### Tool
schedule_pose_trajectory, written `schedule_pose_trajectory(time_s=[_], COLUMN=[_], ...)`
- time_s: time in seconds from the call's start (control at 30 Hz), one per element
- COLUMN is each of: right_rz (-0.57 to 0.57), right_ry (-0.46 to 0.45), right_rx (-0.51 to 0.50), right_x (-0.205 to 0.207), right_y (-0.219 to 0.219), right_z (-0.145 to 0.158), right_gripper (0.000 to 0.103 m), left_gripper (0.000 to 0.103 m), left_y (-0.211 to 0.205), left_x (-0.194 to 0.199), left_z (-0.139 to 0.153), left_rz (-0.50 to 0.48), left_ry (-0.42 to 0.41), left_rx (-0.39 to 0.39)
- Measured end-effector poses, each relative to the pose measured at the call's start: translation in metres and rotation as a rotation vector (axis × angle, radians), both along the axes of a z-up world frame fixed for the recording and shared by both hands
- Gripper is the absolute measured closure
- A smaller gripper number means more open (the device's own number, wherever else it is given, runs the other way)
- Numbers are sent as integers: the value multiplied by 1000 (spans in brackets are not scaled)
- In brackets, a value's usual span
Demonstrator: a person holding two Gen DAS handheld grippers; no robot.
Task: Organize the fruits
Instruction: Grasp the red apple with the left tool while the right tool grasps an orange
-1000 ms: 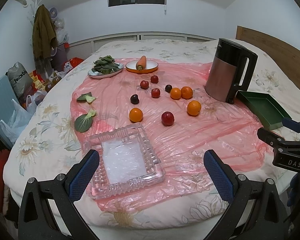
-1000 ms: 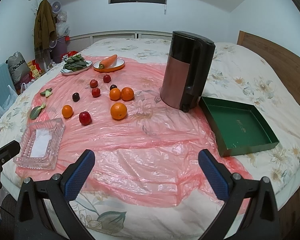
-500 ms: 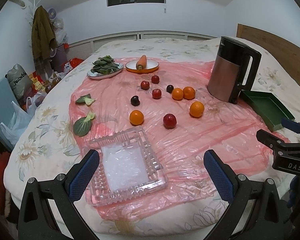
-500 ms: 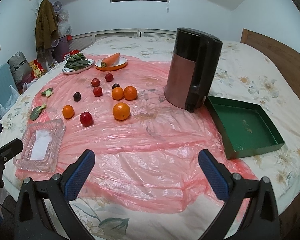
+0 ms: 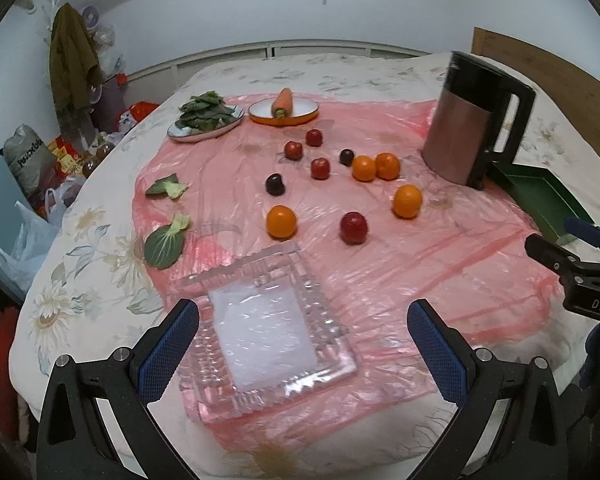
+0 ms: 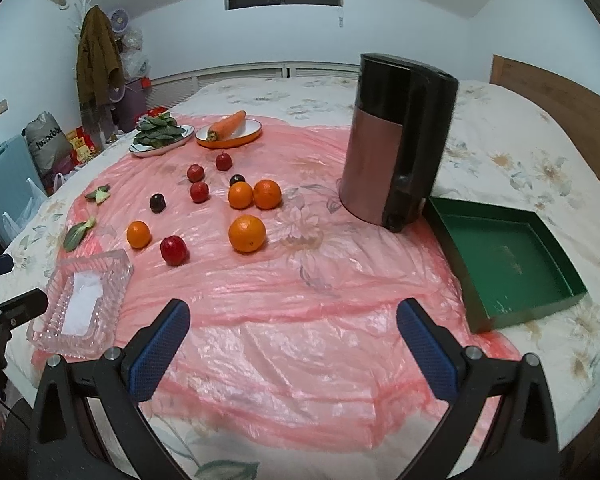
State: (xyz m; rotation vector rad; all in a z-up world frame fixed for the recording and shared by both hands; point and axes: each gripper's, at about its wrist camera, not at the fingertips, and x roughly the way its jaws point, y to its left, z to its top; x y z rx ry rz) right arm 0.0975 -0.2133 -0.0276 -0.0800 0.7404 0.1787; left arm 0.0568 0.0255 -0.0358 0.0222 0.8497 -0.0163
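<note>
Several oranges, red apples and dark plums lie loose on a pink plastic sheet (image 5: pixel 440 264) on a bed. The nearest are an orange (image 5: pixel 281 221) and a red apple (image 5: pixel 353 227); a larger orange (image 6: pixel 247 233) lies further right. A clear glass tray (image 5: pixel 268 332) sits just ahead of my left gripper (image 5: pixel 303 346), which is open and empty. A green tray (image 6: pixel 504 264) lies at the right. My right gripper (image 6: pixel 293 345) is open and empty above the sheet's near edge.
A tall black and copper kettle (image 6: pixel 396 160) stands beside the green tray. A plate of leafy greens (image 5: pixel 206 118) and an orange dish with a carrot (image 5: pixel 283 108) sit at the back. Loose green leaves (image 5: pixel 166 240) lie left. Bags crowd the floor on the left.
Both grippers have moved slightly forward toward the fruit and stay open. Nothing on the bed has moved.
</note>
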Motion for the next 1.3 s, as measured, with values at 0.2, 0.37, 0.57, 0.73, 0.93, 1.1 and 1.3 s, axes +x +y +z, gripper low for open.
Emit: schedule_pose_trajectory(time_s=[0.2,0.37,0.57,0.73,0.93,1.1,1.3], right_rz=[32,79,144,222,319,348,380], right_ry=[18,54,107,146,191,220,247], right_rx=[22,49,79,85,49,34,32], right_x=[32,65,108,139,165,176,180], right_y=[5,14,22,30,46,52,58], right_z=[-9,-22,-34,-47,-64,-76,-87], right_gripper=[0,0,0,0,0,21,46], left_gripper=[1,2,21,28,41,43,56], left_y=[7,-13,-44,-50,-50,-48,-51], left_x=[29,59,98,124,143,152,158], left_z=[-7,-13,-32,-51,-70,-81,-91], left_rz=[18,-20,-72,-58,-34,-15,-15], left_ry=[52,75,112,140,181,207,244], left_rx=[-12,-56,-63,-91,-103,-115,-118])
